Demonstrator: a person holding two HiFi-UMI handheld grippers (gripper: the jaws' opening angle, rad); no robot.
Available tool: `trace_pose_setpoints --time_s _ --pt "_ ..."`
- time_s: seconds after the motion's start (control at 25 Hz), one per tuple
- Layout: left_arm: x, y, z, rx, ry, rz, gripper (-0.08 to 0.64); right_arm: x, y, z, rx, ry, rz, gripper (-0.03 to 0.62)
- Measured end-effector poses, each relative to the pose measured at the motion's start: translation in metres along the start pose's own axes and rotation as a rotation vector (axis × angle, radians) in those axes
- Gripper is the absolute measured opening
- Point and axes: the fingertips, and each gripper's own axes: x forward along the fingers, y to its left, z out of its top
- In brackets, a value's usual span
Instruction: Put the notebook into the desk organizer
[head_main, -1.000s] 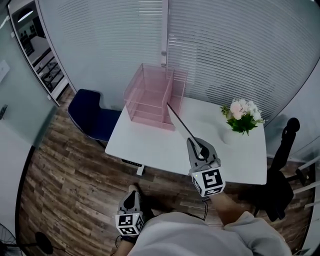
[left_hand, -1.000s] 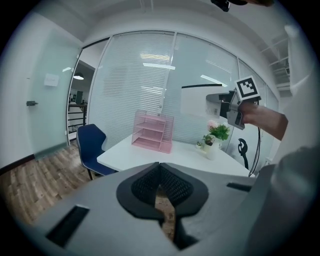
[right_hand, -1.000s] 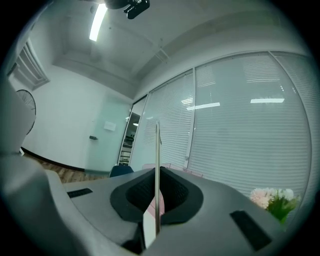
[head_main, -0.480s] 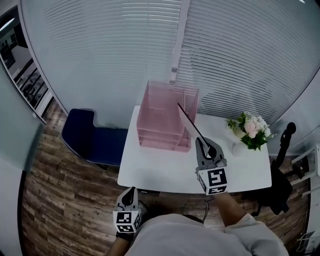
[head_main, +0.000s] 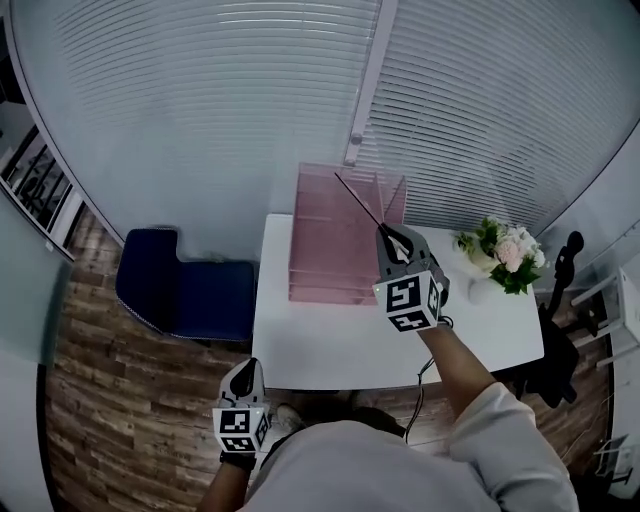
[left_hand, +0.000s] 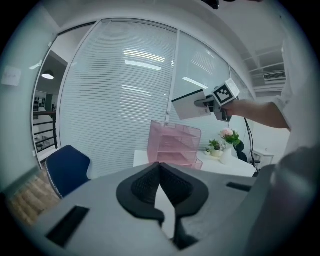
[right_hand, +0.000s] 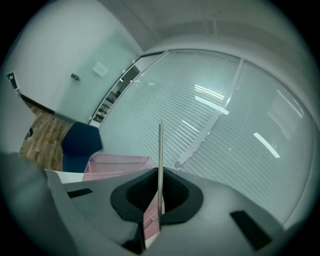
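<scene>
The thin notebook (head_main: 362, 204) shows edge-on, slanting up and away over the pink mesh desk organizer (head_main: 335, 250) at the back of the white table (head_main: 330, 350). My right gripper (head_main: 391, 236) is shut on the notebook's near end and hangs above the organizer's right front. In the right gripper view the notebook (right_hand: 160, 155) stands as a thin upright line between the jaws, with the organizer (right_hand: 117, 165) below to the left. The left gripper view shows the notebook (left_hand: 190, 105) held high above the organizer (left_hand: 175, 145). My left gripper (head_main: 243, 368) hangs low in front of the table, shut and holding nothing.
A vase of pink flowers (head_main: 505, 255) stands on the table's right side. A blue chair (head_main: 165, 290) sits left of the table and a black office chair (head_main: 560, 340) to its right. Window blinds run close behind the organizer. The floor is wood.
My right gripper has carried the notebook up and away from me, from the table's front edge to above the organizer. The head view has swung towards the table. My left gripper stays low.
</scene>
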Motion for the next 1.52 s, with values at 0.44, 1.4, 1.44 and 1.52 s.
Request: trace_pose_setpoints --time_s 0.44,1.4,1.44,1.52 --pt "0.004 0.021 -0.015 -0.095 0.022 0.095 0.009 0.091 0.024 -0.040 -0.359 0.222 0.101 0.023" --pt "0.016 0.009 -0.041 -0.159 0.066 0.106 0.009 0.144 0.110 -0.091 -0.741 0.463 0.330 0.047" --pt "0.017 0.009 -0.041 -0.160 0.068 0.106 0.009 0.146 0.112 -0.091 -0.736 0.470 0.339 0.049" --pt "0.016 0.011 -0.042 -0.162 0.070 0.107 0.009 0.146 0.116 -0.091 -0.718 0.486 0.366 0.069"
